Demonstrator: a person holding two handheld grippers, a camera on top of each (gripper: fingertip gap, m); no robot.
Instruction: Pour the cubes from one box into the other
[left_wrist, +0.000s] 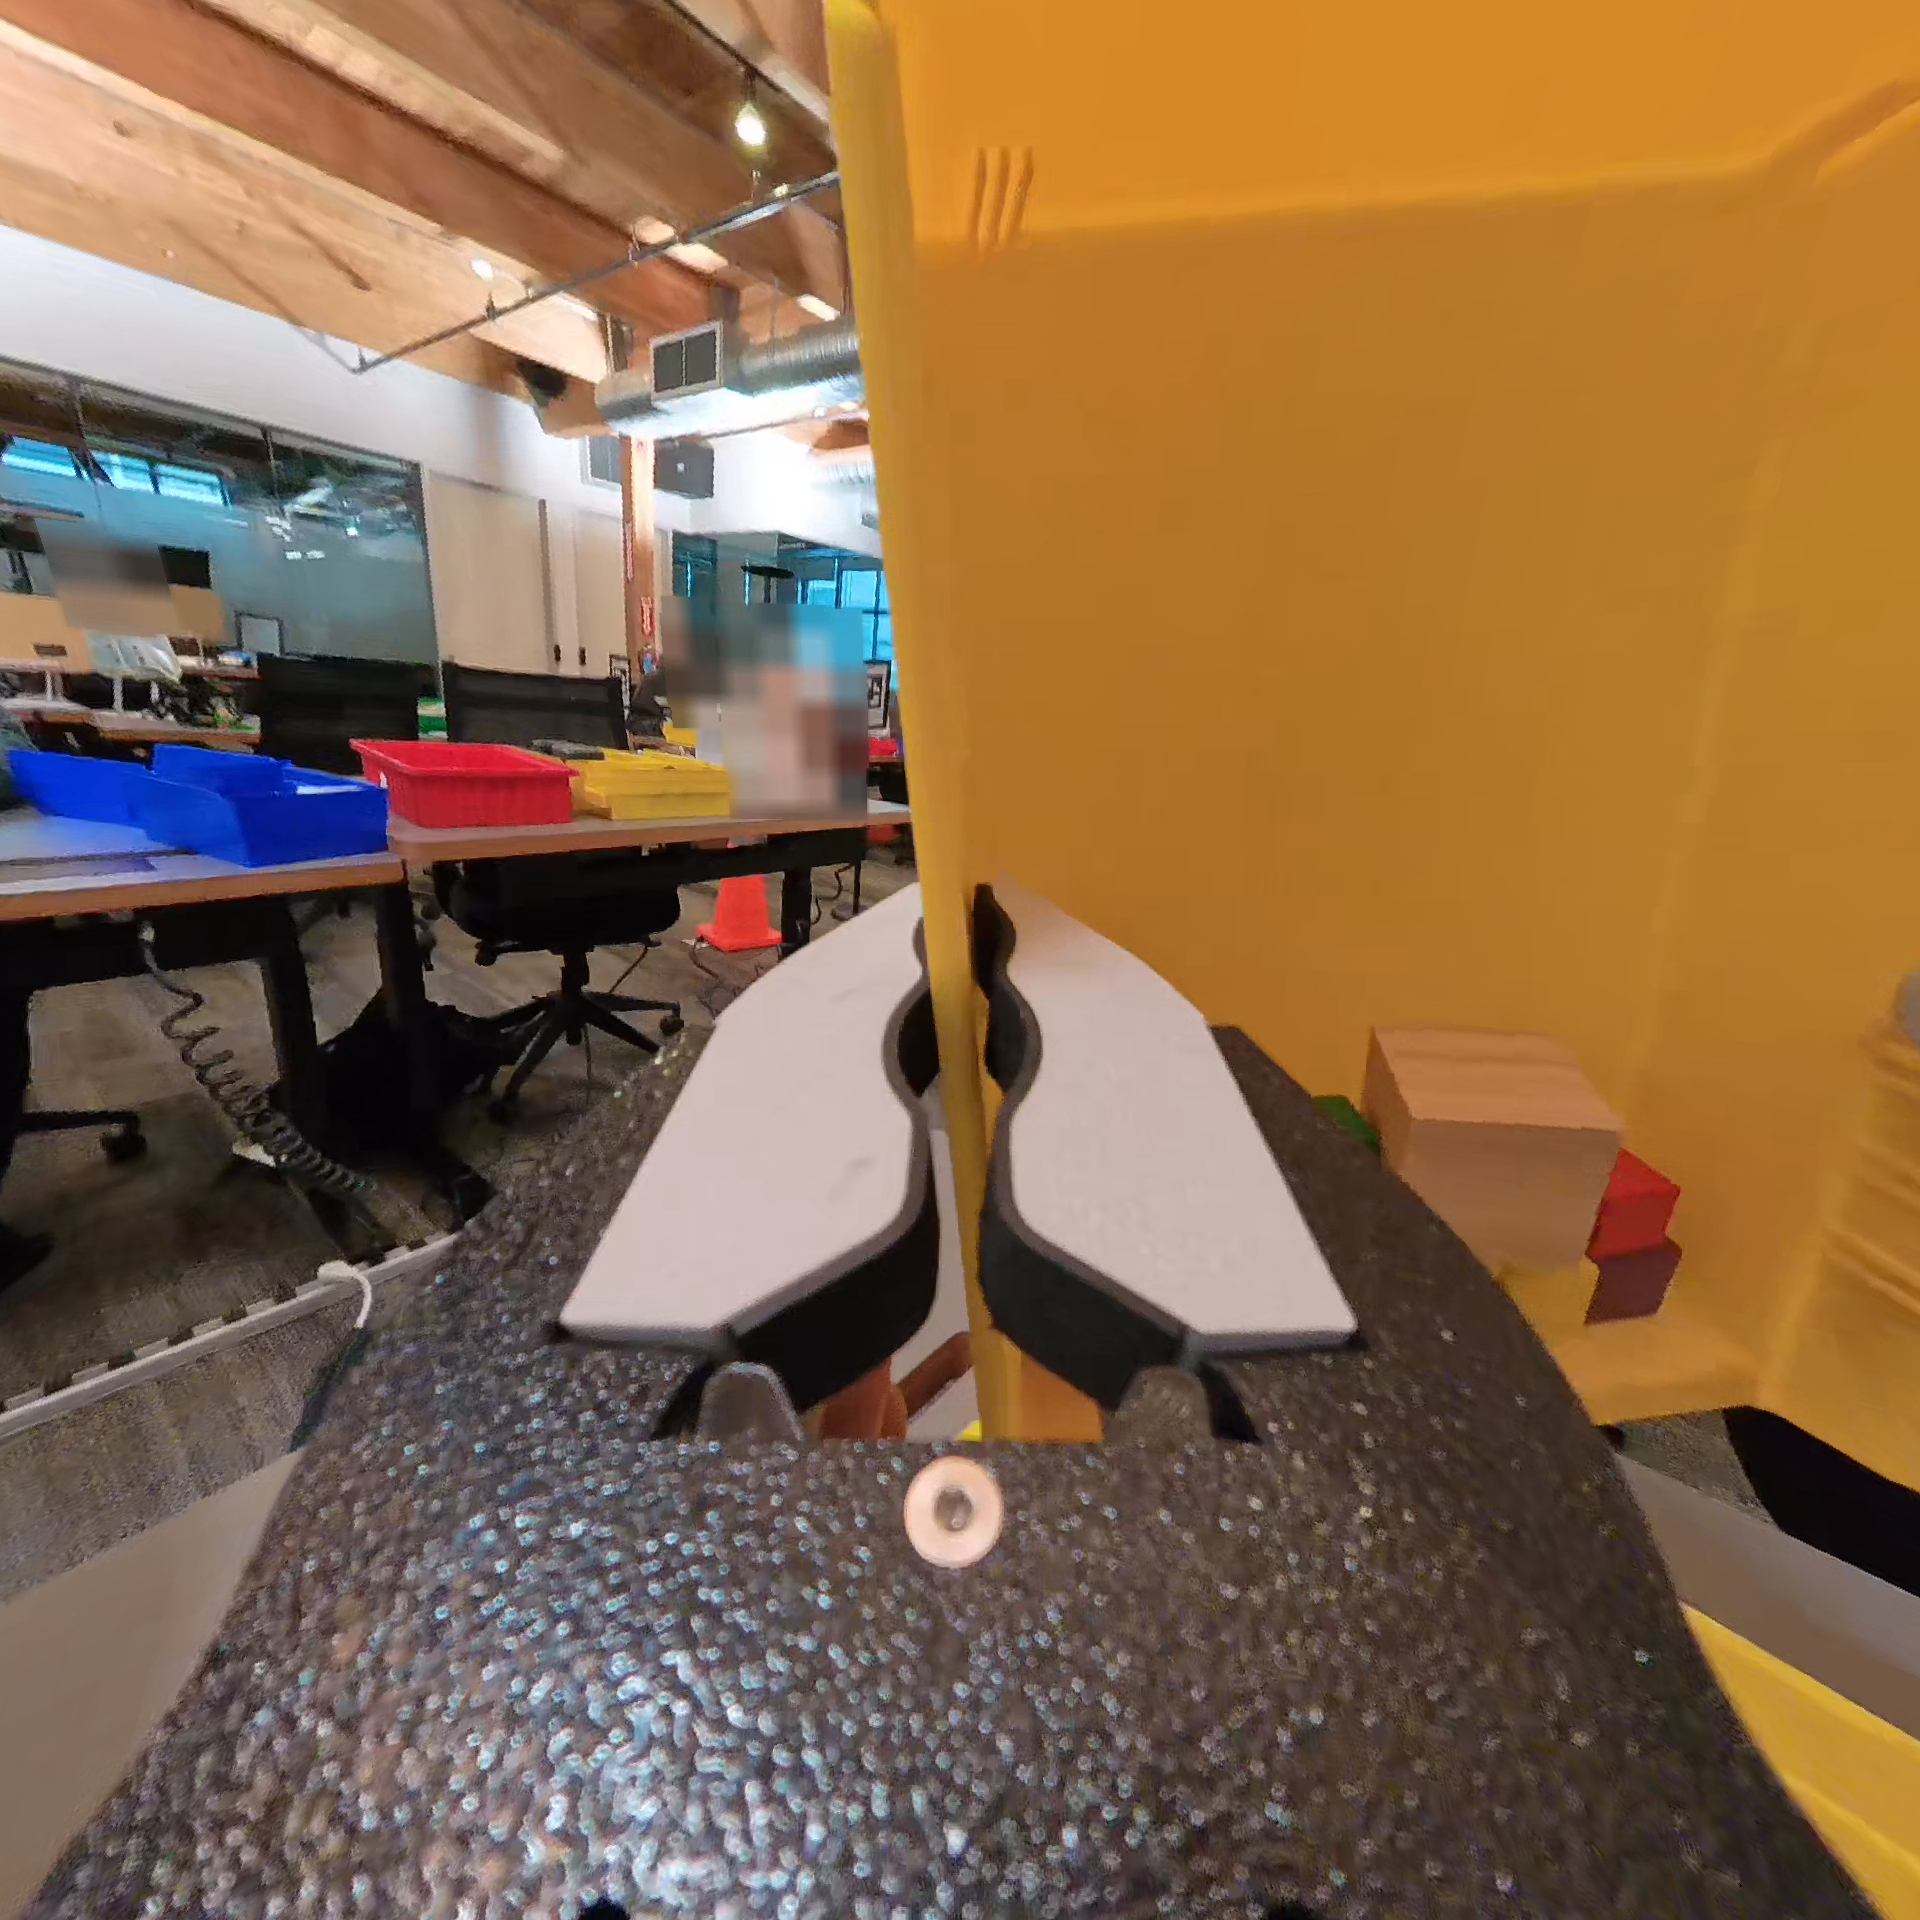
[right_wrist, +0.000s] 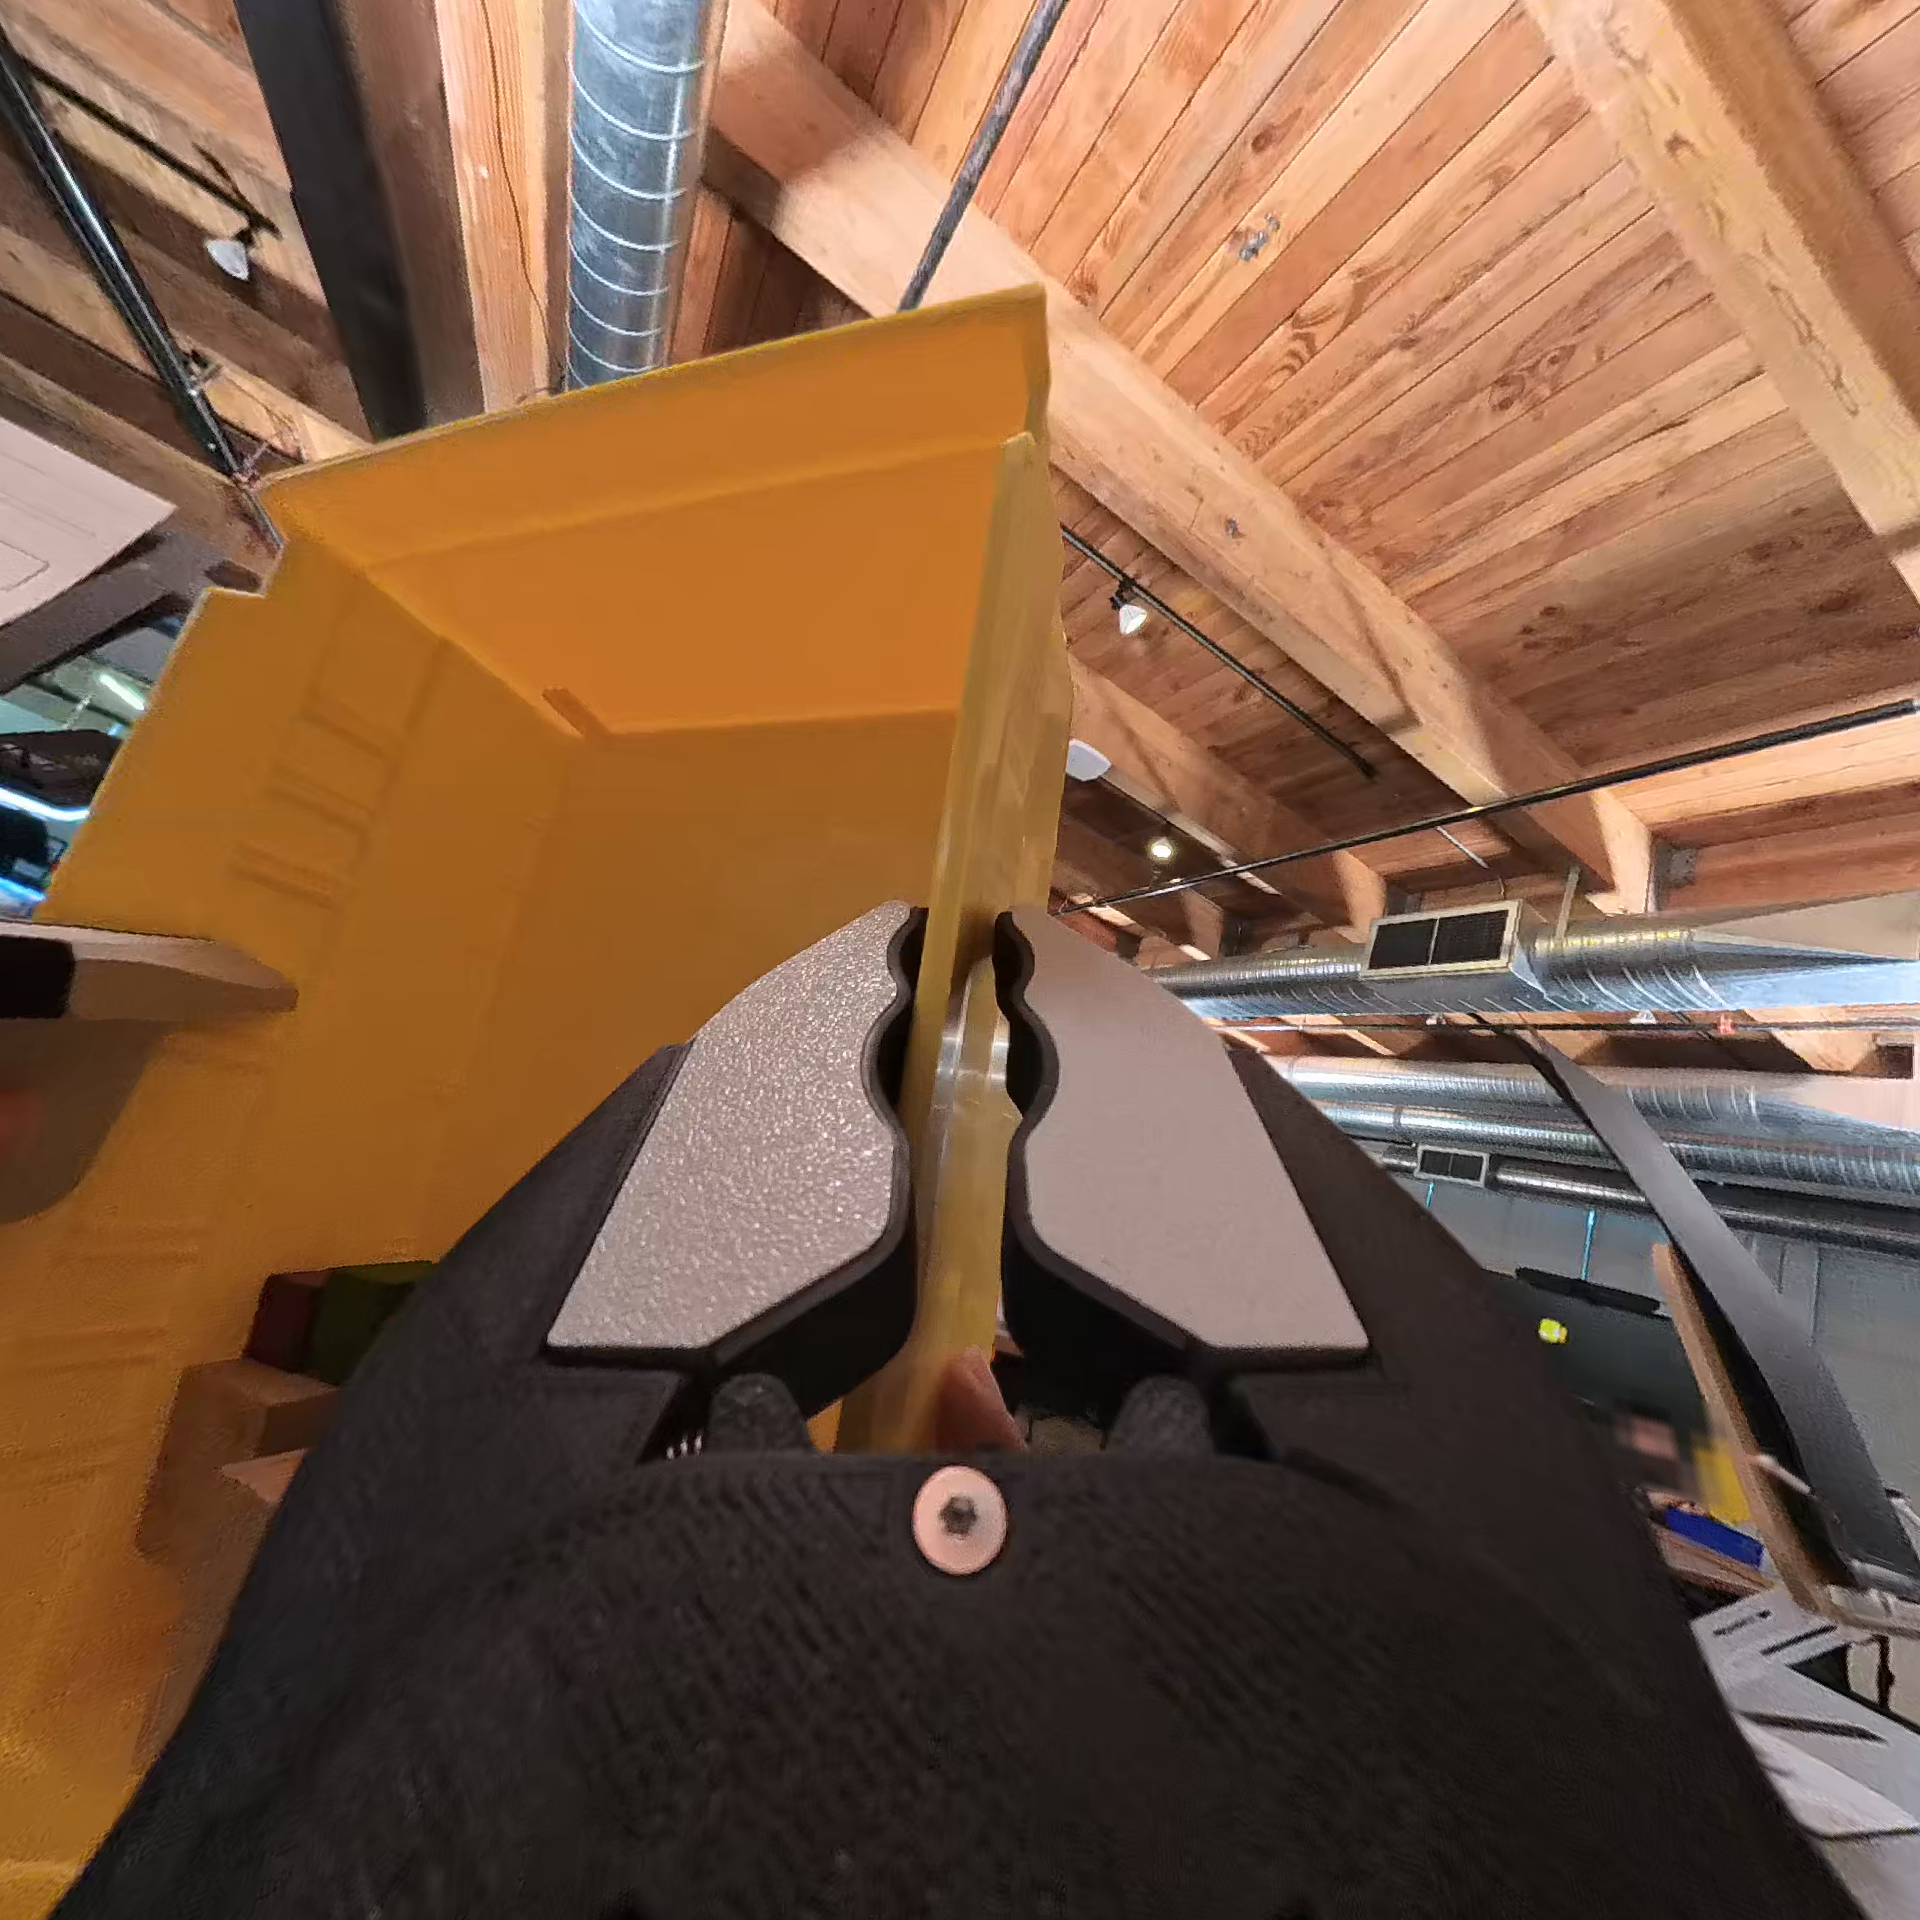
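Now I hold the yellow box (left_wrist: 1351, 623) up in the air with both grippers. My left gripper (left_wrist: 951, 935) has its jaws shut tight on one thin side wall of the box. My right gripper (right_wrist: 956, 935) has its jaws shut tight on the other side wall (right_wrist: 987, 831).

Only the left view shows the blocks well. A big plain wood cube (left_wrist: 1486, 1153) sits in the low corner of the box, with a red cube (left_wrist: 1636, 1195) and a dark red cube (left_wrist: 1631, 1283) just beside it, and a bit of green one (left_wrist: 1345, 1117) behind. The right view shows them only as dim shapes.

The left view also shows the room: desks (left_wrist: 582, 831) with blue bins (left_wrist: 229, 805), a red bin (left_wrist: 468, 784), a yellow bin (left_wrist: 649, 784), a black chair (left_wrist: 566, 935) and an orange cone (left_wrist: 740, 914) on the grey floor (left_wrist: 156, 1351). The right view looks up at the wood ceiling (right_wrist: 1455, 364) and silver pipes (right_wrist: 1662, 977).
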